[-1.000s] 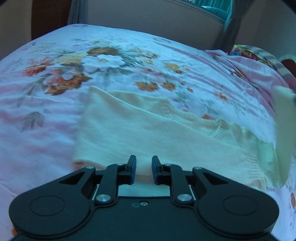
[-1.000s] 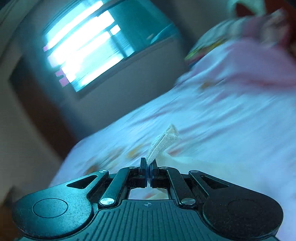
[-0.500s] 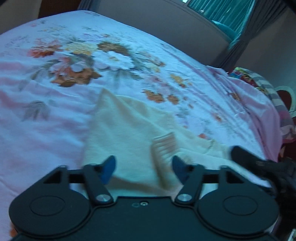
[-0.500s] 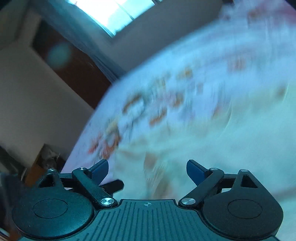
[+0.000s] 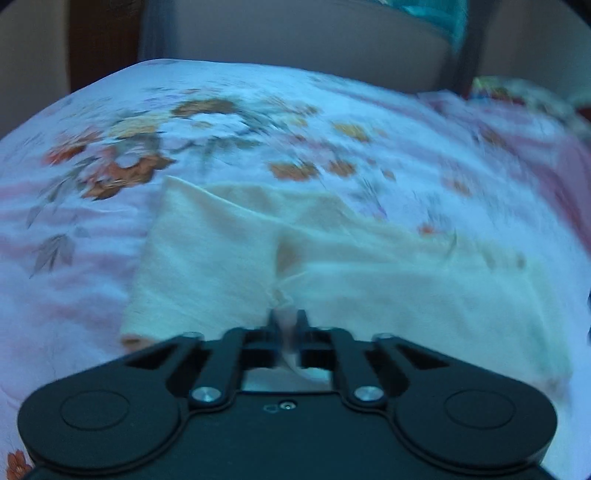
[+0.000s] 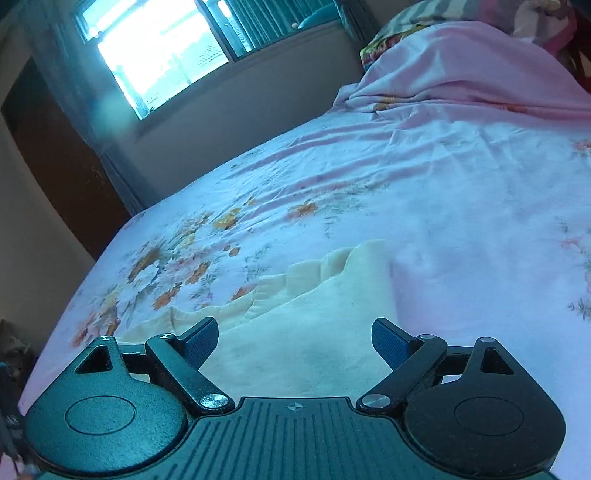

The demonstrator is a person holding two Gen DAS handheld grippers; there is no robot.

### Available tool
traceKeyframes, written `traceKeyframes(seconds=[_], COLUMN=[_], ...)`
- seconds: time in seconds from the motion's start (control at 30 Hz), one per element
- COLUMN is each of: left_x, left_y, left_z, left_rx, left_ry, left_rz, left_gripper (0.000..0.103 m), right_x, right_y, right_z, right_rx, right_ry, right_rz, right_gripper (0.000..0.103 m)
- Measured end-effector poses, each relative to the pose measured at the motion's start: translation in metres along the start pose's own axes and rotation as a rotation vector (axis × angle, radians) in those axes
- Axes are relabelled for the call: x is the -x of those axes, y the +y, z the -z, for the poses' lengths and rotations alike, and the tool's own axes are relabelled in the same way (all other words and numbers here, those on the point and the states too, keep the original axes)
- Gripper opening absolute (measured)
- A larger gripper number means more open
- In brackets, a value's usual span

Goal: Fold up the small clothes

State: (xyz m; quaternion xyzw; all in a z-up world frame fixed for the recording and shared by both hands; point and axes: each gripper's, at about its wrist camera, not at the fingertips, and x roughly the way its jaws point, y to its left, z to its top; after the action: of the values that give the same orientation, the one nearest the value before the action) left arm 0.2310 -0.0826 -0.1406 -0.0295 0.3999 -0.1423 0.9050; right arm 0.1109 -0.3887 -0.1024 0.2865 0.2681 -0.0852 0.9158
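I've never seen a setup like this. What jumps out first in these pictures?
A cream knit garment lies spread on a bed sheet printed with orange flowers. The left tongs have pinched a fold of it at its near edge, while the right tongs stand wide open above it. A bright window glows behind.

a: what covers the bed?
b: a pale floral sheet (image 5: 221, 122), wrinkled, with orange flowers (image 6: 303, 208).
a: and behind it?
b: a bright window (image 6: 159, 51), a curtain (image 6: 107, 162) beside a dark door (image 6: 55, 158), and a striped pillow (image 6: 417, 14) at the far right.
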Motion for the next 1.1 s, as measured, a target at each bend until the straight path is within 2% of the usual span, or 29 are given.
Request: traceKeyframes(seconds=[0.07,0.13,0.17,0.2,0.27,0.3,0.33,0.37,0.4,0.43,0.47,0.5,0.53,0.6,0.63,0.73,0.8,0.83,0.97,1.1], left_x=[0.014,0.022,0.019,0.011,-0.006,-0.011,-0.011,-0.008,-0.001,0.007,0.015,0.02,0.02,0.012,0.01,0.03,0.046,0.052,0.073,0.093], left_y=[0.012,0.018,0.018,0.021,0.025,0.025,0.024,0.023,0.024,0.026,0.028,0.028,0.028,0.028,0.029,0.033,0.03,0.028,0.026,0.03], left_z=[-0.006,-0.008,-0.008,-0.006,-0.001,0.001,0.002,0.002,0.0,-0.001,0.001,0.003,0.006,0.011,0.013,0.019,0.026,0.031,0.06,0.095], left_rx=[0.04,0.039,0.028,0.026,0.03,0.019,0.002,-0.007,0.002,0.018,0.024,0.018,0.001,-0.033,-0.034,-0.008,-0.047,-0.064,-0.082,-0.123], left_ry=[-0.061,-0.102,-0.1,-0.07,-0.003,0.01,0.011,0.011,0.009,-0.001,-0.018,-0.031,-0.028,0.032,0.071,0.059,0.059,0.064,0.114,0.159], left_rz=[0.013,-0.002,-0.021,-0.032,-0.046,-0.057,-0.061,-0.065,-0.064,-0.051,-0.042,-0.053,-0.07,-0.084,-0.088,-0.055,-0.043,-0.037,-0.031,-0.06], left_gripper=[0.005,0.005,0.005,0.005,0.005,0.008,0.009,0.016,0.028,0.034,0.05,0.076,0.084,0.062,0.058,0.061,0.069,0.069,0.069,0.066], right_x=[-0.003,-0.01,-0.016,-0.026,-0.054,-0.067,-0.072,-0.071,-0.068,-0.059,-0.049,-0.042,-0.044,-0.066,-0.064,-0.043,-0.023,-0.016,0.012,0.036], right_y=[0.009,0.019,0.021,0.023,0.017,0.011,0.009,0.013,0.015,0.016,0.017,0.02,0.023,0.015,0.016,0.025,0.034,0.039,0.041,0.03], right_z=[-0.002,0.0,0.005,0.01,0.023,0.03,0.034,0.035,0.032,0.028,0.025,0.025,0.027,0.036,0.037,0.034,0.038,0.043,0.073,0.11], right_rx=[0.056,0.1,0.12,0.139,0.151,0.135,0.151,0.183,0.183,0.157,0.144,0.161,0.189,0.183,0.187,0.183,0.21,0.236,0.237,0.263], right_ry=[-0.013,-0.016,0.002,0.032,0.153,0.203,0.217,0.219,0.218,0.194,0.153,0.118,0.125,0.266,0.25,0.212,0.186,0.189,0.226,0.315], right_rz=[0.019,0.019,0.029,0.045,0.092,0.107,0.112,0.119,0.115,0.079,0.044,0.051,0.077,0.123,0.123,0.103,0.098,0.1,0.084,0.106], right_gripper=[0.09,0.09,0.089,0.084,0.082,0.081,0.081,0.081,0.081,0.081,0.081,0.082,0.082,0.081,0.081,0.082,0.082,0.082,0.082,0.082])
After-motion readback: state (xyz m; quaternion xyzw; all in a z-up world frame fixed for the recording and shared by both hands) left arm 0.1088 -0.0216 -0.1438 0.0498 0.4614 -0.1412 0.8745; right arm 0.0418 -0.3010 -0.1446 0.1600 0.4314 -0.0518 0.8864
